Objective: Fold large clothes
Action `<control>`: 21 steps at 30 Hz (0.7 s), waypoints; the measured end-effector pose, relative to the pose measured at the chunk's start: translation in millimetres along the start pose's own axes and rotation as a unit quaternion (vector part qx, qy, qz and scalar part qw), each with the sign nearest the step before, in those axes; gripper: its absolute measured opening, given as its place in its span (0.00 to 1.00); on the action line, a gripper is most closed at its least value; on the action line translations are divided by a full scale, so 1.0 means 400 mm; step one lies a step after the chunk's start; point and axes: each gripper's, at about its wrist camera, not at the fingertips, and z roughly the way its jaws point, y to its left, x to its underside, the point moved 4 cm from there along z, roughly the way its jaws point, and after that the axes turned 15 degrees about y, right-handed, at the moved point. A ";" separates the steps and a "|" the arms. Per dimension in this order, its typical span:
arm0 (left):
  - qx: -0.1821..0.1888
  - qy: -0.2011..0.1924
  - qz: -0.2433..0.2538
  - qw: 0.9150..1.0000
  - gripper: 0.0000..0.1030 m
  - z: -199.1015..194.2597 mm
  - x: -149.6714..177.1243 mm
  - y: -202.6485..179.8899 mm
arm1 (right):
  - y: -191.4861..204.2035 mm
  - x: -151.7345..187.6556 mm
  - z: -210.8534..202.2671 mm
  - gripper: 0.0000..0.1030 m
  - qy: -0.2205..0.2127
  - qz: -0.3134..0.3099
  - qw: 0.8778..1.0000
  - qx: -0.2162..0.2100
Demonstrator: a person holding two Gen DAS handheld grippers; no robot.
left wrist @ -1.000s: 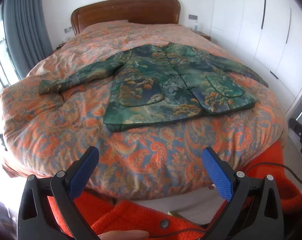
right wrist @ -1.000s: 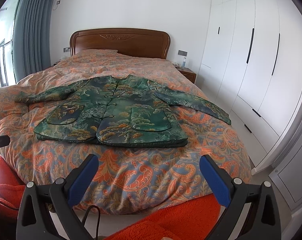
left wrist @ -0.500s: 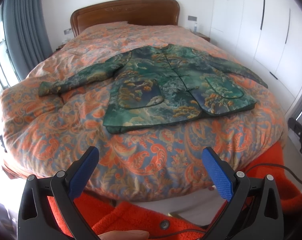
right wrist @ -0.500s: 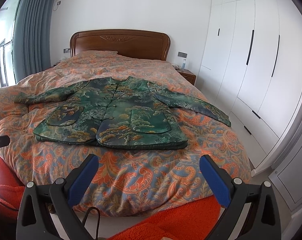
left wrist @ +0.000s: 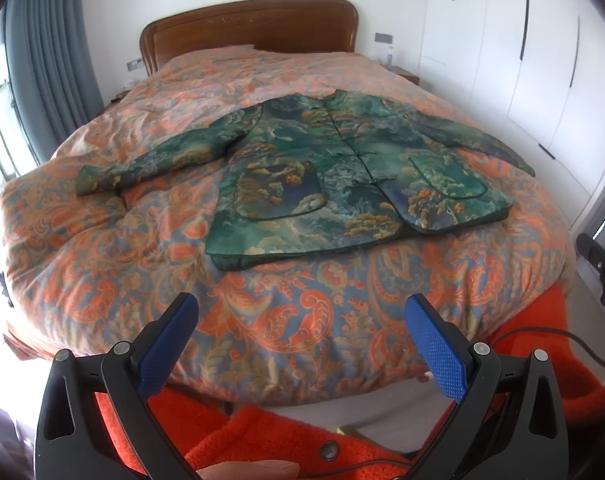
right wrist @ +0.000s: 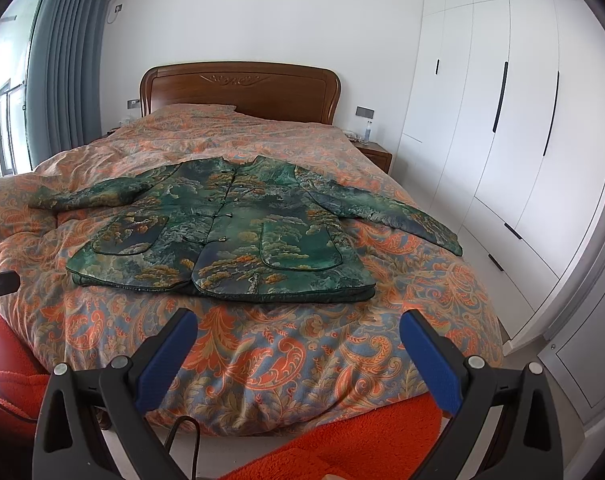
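Left wrist: left hand-held gripper (left wrist: 300, 334) released, edged slightly nearer; green brocade jacket (left wrist: 342, 176) spread flat on bed (left wrist: 142, 248).
Right wrist: right hand-held gripper (right wrist: 298, 346) released, barely moved; folding not yet begun.

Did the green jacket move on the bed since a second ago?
No. The green jacket lies spread flat in the same place on the orange quilt, its collar toward the wooden headboard. Only the camera view shifted slightly.
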 end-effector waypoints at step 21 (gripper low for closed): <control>0.004 -0.001 -0.001 1.000 1.00 -0.003 0.006 0.003 | 0.007 0.007 -0.002 1.00 -0.001 -0.005 1.000 -0.007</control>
